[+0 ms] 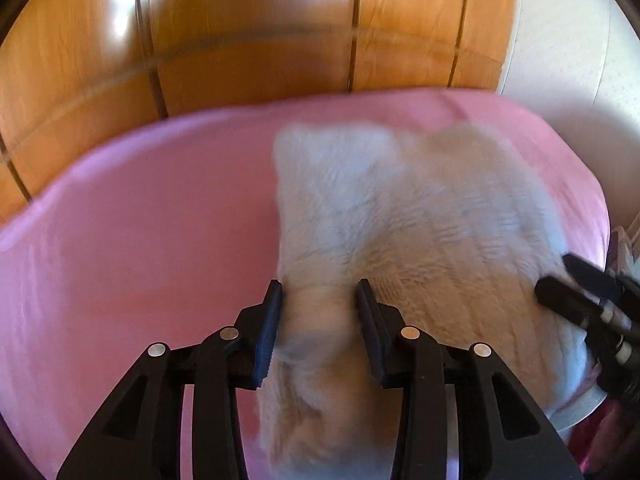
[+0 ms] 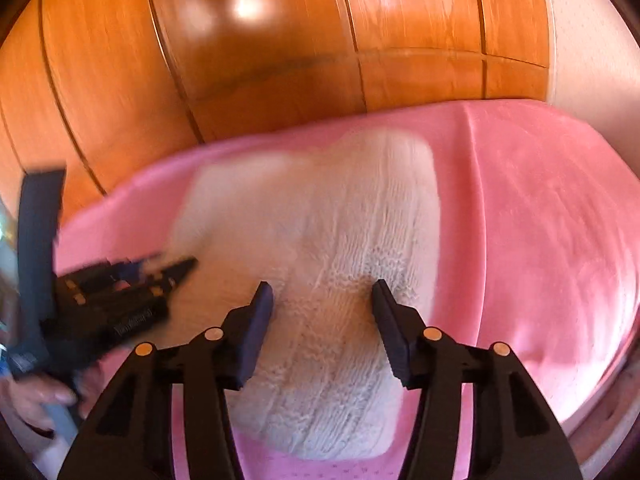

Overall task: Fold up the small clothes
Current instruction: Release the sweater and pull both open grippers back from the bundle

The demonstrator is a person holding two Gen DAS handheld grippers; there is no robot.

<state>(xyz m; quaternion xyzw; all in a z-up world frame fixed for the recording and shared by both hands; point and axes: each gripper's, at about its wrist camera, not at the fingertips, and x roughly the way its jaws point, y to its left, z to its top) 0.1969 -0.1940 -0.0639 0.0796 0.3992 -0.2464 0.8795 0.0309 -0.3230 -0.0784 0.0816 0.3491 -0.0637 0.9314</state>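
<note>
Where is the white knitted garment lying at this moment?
The white knitted garment lies on the pink sheet, in front of the wooden wardrobe. In the left wrist view a bunched part stands between the left gripper fingers.

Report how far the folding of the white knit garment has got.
Done: the fuzzy white knit garment lies as a compact bundle on the pink sheet. In hand: the left tool straddles a bunched fold; the right tool hovers open over it. Left: flattening and setting aside.
</note>
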